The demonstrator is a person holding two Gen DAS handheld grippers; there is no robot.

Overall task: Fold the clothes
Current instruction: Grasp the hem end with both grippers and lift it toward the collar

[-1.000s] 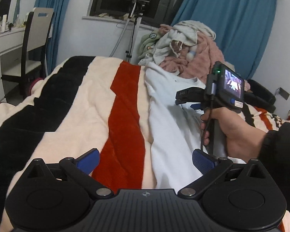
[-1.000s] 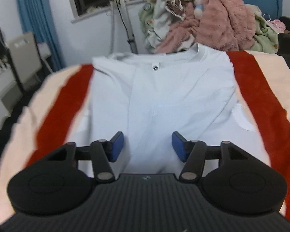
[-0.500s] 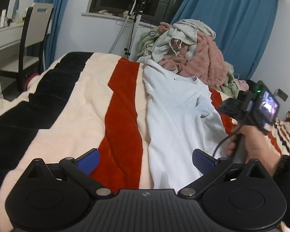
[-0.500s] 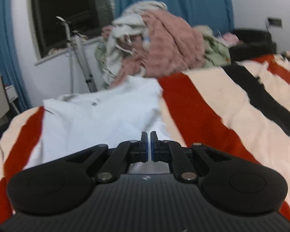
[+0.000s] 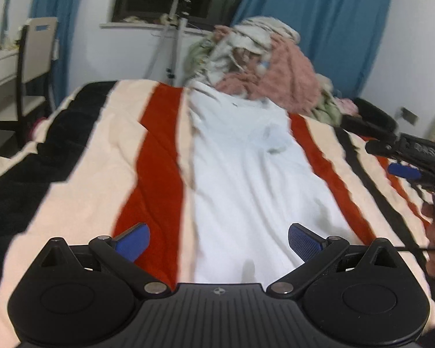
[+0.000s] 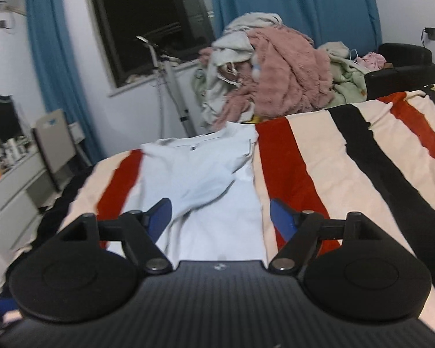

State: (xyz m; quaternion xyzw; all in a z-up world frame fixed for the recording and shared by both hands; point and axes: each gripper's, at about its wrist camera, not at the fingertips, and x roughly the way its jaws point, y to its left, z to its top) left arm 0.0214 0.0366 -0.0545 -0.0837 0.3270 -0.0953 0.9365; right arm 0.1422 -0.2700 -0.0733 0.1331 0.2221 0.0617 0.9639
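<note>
The white shirt lies flat on the striped bed cover, already narrowed into a long strip with both sides turned in. Its long axis runs from 6 o'clock to 12 o'clock in both wrist views: hem at the near end, collar at the far end against the clothes pile.

**Left gripper**: jaws spread wide, holding nothing. The hem sits directly ahead between the pads, the left pad over the red stripe and the right pad over white cloth. Contact with the cloth cannot be determined.

**Right gripper**: jaws spread wide, holding nothing. In the left wrist view it appears at 3 o'clock, off the shirt's right edge and apart from it. In its own view the shirt lies ahead and slightly toward 11 o'clock, with a folded-in sleeve forming a raised crease.

**Governing relation:** the probable next step is a fold along the length, bringing hem toward collar. The left gripper is nearer and aligned on the hem; the right gripper needs to shift toward 9 o'clock to reach the opposite hem corner.

**Surroundings:** a metal stand rises beyond the bed, and a chair stands at 10 o'clock. Nothing lies on the shirt. The clothes pile touches or nearly touches the collar and may limit clearance there.
</note>
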